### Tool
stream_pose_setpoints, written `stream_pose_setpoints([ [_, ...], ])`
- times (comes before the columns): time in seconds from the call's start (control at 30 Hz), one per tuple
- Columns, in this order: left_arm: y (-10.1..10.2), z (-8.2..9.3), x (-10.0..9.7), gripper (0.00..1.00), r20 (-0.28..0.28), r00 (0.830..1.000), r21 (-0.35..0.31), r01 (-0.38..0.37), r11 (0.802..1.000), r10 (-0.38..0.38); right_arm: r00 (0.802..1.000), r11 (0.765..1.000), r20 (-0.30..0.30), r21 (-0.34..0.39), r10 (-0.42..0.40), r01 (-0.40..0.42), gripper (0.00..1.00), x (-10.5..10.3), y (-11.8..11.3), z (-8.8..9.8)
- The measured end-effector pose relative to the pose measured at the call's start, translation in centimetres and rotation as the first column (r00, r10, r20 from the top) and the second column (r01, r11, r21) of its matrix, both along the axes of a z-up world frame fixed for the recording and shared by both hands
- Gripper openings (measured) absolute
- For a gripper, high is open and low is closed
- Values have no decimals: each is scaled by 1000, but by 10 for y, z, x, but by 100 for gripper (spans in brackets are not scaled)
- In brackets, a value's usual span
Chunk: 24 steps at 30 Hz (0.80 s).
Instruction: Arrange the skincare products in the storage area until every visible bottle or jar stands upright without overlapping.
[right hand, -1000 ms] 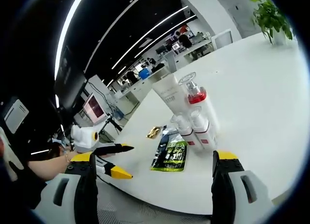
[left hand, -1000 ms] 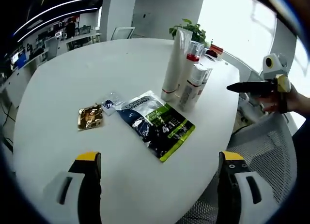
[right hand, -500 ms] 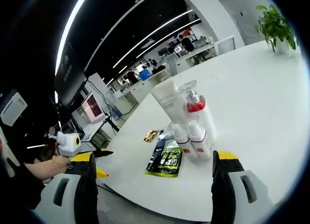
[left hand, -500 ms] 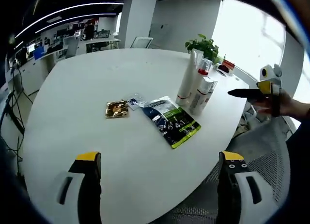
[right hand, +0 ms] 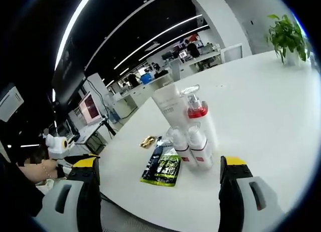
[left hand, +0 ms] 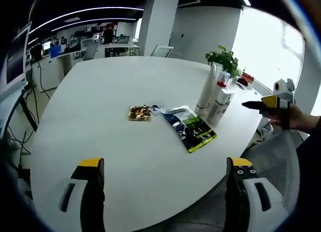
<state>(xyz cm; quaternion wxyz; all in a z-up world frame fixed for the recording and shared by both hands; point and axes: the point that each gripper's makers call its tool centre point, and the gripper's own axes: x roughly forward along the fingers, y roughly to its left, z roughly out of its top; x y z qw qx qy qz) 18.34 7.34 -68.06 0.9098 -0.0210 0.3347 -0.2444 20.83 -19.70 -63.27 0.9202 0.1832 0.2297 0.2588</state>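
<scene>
Near the white table's [left hand: 100,101] right edge, a tall white tube [left hand: 205,90], a pump bottle with a red collar [left hand: 219,87] and two small white bottles [left hand: 222,104] stand upright in a tight cluster. The right gripper view has the tube [right hand: 168,104], pump bottle [right hand: 196,111] and small bottles [right hand: 189,148] straight ahead. My left gripper [left hand: 165,164] is open, well short of them. My right gripper [right hand: 160,163] is open too; the left gripper view catches it [left hand: 258,105] in a hand beyond the table edge.
A green-and-dark sachet [left hand: 189,128], a gold sachet [left hand: 139,112] and a small clear sachet [left hand: 156,108] lie flat left of the bottles. A potted plant [left hand: 224,57] stands behind the cluster. A mesh chair [left hand: 281,162] sits at the near right edge.
Both views have drawn back from the table, so the bottles and sachets look smaller. In the right gripper view the left gripper has slid away to the left. Nothing on the table moved.
</scene>
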Motion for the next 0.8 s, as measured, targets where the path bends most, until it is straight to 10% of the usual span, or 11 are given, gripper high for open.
stream_pose_setpoints([
  [0.8,3,-9,0,95,-45,999,45,-16,999,18,999,999,-19,-23,29,-29,100,-5,7,-7],
])
